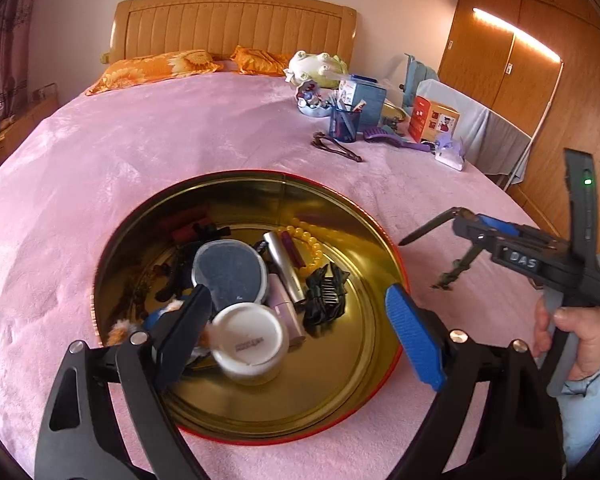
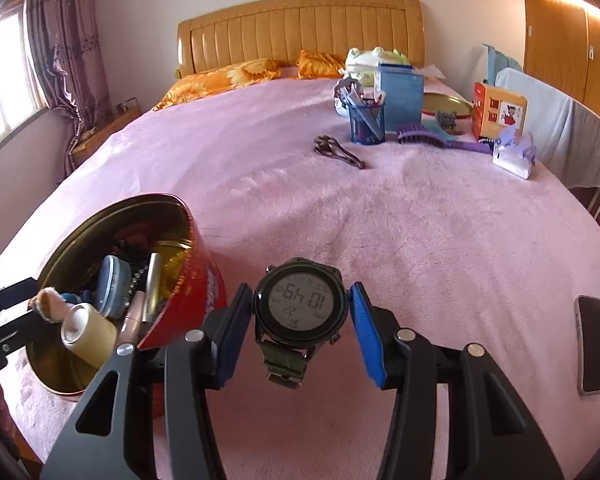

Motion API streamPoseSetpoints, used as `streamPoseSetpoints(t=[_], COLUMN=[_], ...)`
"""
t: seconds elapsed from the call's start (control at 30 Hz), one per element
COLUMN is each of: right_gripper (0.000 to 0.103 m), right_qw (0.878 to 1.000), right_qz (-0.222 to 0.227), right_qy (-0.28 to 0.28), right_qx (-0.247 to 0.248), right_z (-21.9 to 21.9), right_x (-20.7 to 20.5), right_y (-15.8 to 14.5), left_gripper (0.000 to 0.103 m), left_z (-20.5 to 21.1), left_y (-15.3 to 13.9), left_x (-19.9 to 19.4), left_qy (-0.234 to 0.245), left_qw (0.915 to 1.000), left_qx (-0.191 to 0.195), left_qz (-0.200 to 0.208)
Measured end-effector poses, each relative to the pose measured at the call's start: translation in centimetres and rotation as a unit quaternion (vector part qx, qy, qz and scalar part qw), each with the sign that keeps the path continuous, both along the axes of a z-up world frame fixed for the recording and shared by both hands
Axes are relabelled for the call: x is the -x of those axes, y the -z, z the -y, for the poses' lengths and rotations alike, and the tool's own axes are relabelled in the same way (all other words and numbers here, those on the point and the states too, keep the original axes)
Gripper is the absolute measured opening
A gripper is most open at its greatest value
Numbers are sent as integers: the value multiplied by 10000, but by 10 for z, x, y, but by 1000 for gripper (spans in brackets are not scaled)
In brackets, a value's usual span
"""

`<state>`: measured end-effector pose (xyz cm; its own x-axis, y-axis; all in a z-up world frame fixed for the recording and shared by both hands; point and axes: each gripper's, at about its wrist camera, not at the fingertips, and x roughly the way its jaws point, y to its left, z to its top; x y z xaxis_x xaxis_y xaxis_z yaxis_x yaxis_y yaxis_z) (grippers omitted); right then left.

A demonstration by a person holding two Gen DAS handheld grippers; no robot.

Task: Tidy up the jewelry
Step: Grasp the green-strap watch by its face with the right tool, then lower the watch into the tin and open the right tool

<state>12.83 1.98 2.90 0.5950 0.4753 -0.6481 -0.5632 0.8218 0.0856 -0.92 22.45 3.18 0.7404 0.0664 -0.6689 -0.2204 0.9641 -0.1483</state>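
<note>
A round red tin (image 1: 380, 236) with a gold inside sits on the pink bedspread. It holds a yellow bead bracelet (image 1: 308, 240), a black hair clip (image 1: 326, 292), a compact, tubes and a white jar. My left gripper (image 1: 296, 312) is open, low over the tin's near side. My right gripper (image 2: 302, 312) is shut on a digital watch (image 2: 300, 300) with a green strap, held above the bedspread right of the tin (image 2: 196, 264). In the left wrist view the right gripper (image 1: 424, 256) hovers right of the tin; the watch strap (image 1: 456, 270) hangs from it.
A brown strap-like item (image 2: 338, 152), a blue pen cup (image 2: 367, 122), a purple hairbrush (image 2: 432, 138), boxes and a plush toy lie at the bed's far right. A phone (image 2: 591, 346) lies at the near right. A wardrobe stands right of the bed.
</note>
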Motion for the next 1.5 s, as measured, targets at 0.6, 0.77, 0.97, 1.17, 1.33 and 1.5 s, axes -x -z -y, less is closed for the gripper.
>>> streamPoseSetpoints(t=[0.6,0.77,0.97,1.17,1.33,1.5], right_gripper=[52,52,52,49,67,83], right_qw=[9855,9796,9739,9710,9719,9733], right_qz=[597,496,632,398,347,508], right_qy=[-1580,-1885,-2018,-2011,-1905,-1809], right_qx=[160,497,823,1227,1339,1315], right_z=[-155,-205,-247,-273,-275,-271], right_x=[79,91,98,91,89,90], right_y=[-50,-19,3,26,32,25], left_gripper=[87,87,87,87,87,87], left_z=[-79,-96,-110,-120,-124,-123], left_y=[0,8,18,23,27,27], left_x=[70,78,90,97,100,101], left_qy=[-991,-1092,-1178,-1214,-1235,-1245], left_qw=[9940,9928,9915,9906,9903,9899], left_qx=[-262,-78,43,175,219,256], left_qz=[390,478,552,600,605,626])
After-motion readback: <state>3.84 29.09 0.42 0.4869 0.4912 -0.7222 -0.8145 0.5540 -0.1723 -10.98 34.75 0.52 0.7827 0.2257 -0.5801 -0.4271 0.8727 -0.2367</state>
